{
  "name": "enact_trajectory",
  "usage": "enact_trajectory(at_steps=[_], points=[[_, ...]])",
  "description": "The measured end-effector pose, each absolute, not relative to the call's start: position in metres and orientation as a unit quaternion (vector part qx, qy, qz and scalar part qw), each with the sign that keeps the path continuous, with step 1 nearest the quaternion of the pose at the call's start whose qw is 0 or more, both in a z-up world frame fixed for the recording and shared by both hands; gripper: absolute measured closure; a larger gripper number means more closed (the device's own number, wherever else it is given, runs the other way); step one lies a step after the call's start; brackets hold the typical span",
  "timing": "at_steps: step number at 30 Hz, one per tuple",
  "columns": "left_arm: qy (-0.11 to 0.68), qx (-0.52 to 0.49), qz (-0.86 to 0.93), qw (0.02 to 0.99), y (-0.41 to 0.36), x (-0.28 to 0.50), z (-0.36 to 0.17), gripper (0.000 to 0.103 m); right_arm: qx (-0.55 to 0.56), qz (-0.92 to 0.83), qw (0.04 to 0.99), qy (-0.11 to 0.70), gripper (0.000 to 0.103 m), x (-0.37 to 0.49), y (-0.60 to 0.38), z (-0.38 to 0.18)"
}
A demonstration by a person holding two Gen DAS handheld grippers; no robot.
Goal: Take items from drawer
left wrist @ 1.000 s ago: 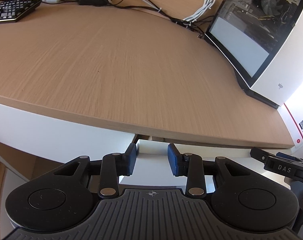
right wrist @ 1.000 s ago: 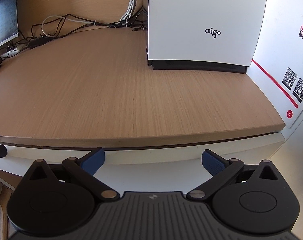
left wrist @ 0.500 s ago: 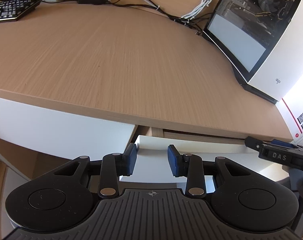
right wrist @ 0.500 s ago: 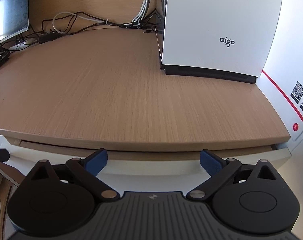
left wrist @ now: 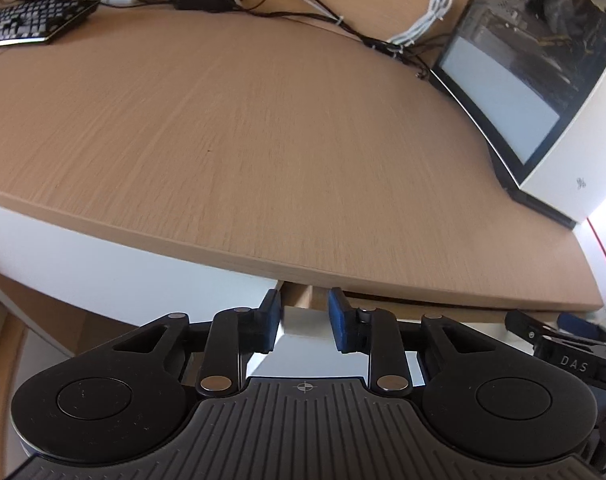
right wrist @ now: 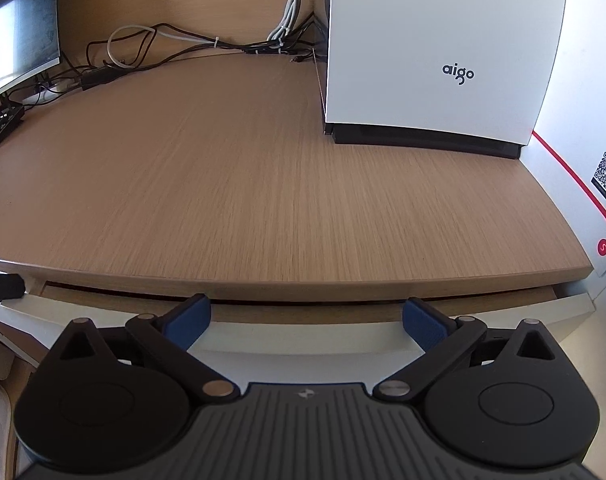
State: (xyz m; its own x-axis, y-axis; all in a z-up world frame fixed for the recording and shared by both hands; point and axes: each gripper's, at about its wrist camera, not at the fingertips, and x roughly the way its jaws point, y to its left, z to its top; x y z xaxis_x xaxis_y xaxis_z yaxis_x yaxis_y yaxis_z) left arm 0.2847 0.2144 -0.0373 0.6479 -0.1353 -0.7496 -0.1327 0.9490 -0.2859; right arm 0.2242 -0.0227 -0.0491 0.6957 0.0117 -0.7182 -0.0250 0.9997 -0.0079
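Drawer (right wrist: 303,340) slightly further out, left tongs (left wrist: 305,320) seemingly narrower.

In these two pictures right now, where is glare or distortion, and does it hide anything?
Left wrist view: the fisheye bends the desk edge; the wall at right is washed out by glare; the PC case's glass panel mirrors light. Right wrist view: the monitor glares; the drawer interior is hidden.

bright daylight from right, wall (right wrist: 591,80) overexposed; fisheye bends desk edge (left wrist: 263,256).
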Motion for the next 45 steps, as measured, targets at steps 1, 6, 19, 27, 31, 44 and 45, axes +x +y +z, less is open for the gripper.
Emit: enact_trajectory(at_steps=[1,6,19,27,31,44,45], points=[[0.421,-0.158,-0.004,0.893,0.215,0.284,-0.037,0.072,-0.009,0.012,0.921,0.389,0.002,0.222,-0.023,-0.049],[0.422,-0.148,-0.017,0.894,0.214,0.279,-0.038,0.072,-0.008,0.013,0.922,0.386,0.001,0.215,-0.023,-0.049],[0.419,-0.149,-0.019,0.896,0.211,0.27,-0.038,0.071,-0.01,-0.011,0.915,0.404,0.006,0.228,-0.03,-0.054],[0.385,-0.124,-0.01,0.914,0.199,0.268,-0.015,0.073,0.001,-0.014,0.91,0.414,0.0,0.235,-0.037,-0.057],[0.4,-0.094,-0.066,0.909,0.173,0.282,-0.01,0.073,-0.002,-0.002,0.909,0.417,0.0,0.233,-0.037,-0.057],[0.465,-0.01,-0.129,0.876,0.119,0.295,-0.037,0.072,-0.007,0.011,0.909,0.416,0.0,0.207,-0.037,-0.057],[0.466,-0.009,-0.133,0.875,0.119,0.291,-0.037,0.072,-0.006,0.01,0.909,0.416,0.0,0.204,-0.037,-0.057]])
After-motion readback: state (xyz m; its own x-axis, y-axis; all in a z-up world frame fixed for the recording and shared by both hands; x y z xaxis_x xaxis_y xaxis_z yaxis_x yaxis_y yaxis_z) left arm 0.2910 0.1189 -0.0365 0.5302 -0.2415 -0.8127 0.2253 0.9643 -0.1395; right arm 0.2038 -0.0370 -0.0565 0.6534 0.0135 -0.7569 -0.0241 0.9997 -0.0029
